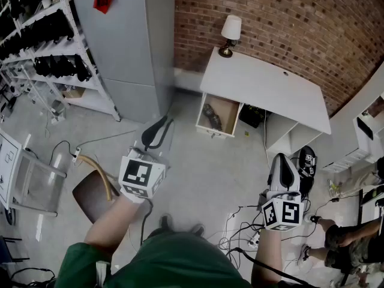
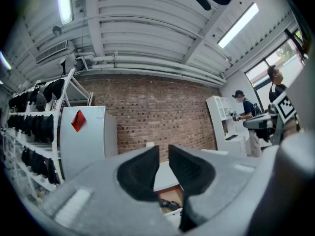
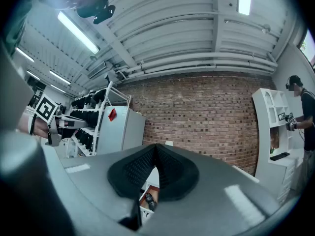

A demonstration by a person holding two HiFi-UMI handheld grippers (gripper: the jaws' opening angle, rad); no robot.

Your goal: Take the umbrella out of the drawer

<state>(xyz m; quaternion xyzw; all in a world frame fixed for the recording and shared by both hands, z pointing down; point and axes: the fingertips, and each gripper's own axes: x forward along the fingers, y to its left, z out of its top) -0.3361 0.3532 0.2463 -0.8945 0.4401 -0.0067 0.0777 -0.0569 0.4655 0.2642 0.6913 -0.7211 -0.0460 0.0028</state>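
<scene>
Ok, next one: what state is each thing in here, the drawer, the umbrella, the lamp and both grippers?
drawer: pulled open from the white desk.
umbrella: folded, lying inside the drawer.
lamp: upright on the desk's corner.
left gripper: jaws slightly apart, nothing between them.
right gripper: jaws shut, empty.

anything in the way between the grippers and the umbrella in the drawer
Nothing visible. The drawer is open and the umbrella lies uncovered in it. Only bare floor separates it from the left gripper and the right gripper, both empty and well short of the desk.
</scene>
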